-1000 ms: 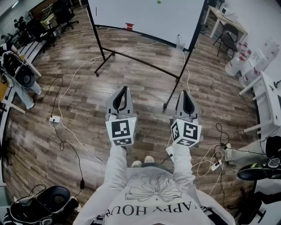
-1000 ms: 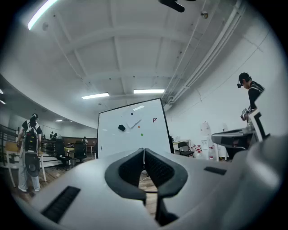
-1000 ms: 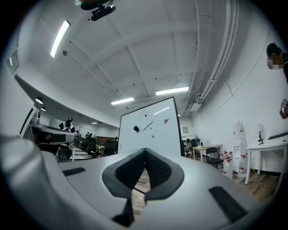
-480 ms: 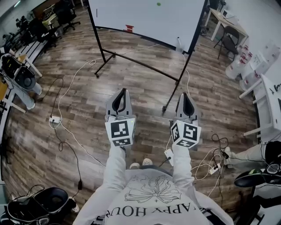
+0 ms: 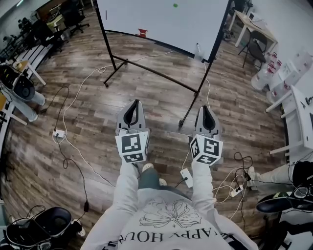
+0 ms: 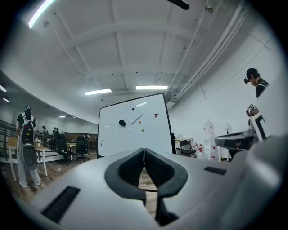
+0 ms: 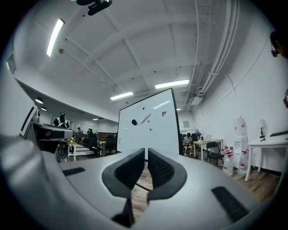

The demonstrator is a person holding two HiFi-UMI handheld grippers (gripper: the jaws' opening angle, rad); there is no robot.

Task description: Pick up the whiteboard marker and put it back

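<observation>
The whiteboard (image 5: 161,19) stands on a black wheeled frame ahead of me on the wood floor. A thin dark stick (image 5: 106,14), possibly the marker, hangs near the board's left edge; it also shows in the left gripper view (image 6: 101,143). A black eraser (image 6: 122,122), a green dot (image 5: 175,5) and a red item (image 5: 142,32) are on the board. My left gripper (image 5: 132,103) and right gripper (image 5: 206,108) are held level, side by side, pointing at the board and well short of it. Both are shut with nothing in them (image 6: 144,150) (image 7: 146,150).
White and black cables (image 5: 73,102) and a power strip (image 5: 59,133) cross the floor. The board's frame foot (image 5: 182,122) lies just ahead of the right gripper. White tables (image 5: 293,112) and a chair (image 5: 254,44) stand to the right, and a person (image 6: 27,143) at the left.
I have stepped toward the board: its frame sits closer to both grippers, and a leg now shows below the left gripper. Both grippers stay shut.
</observation>
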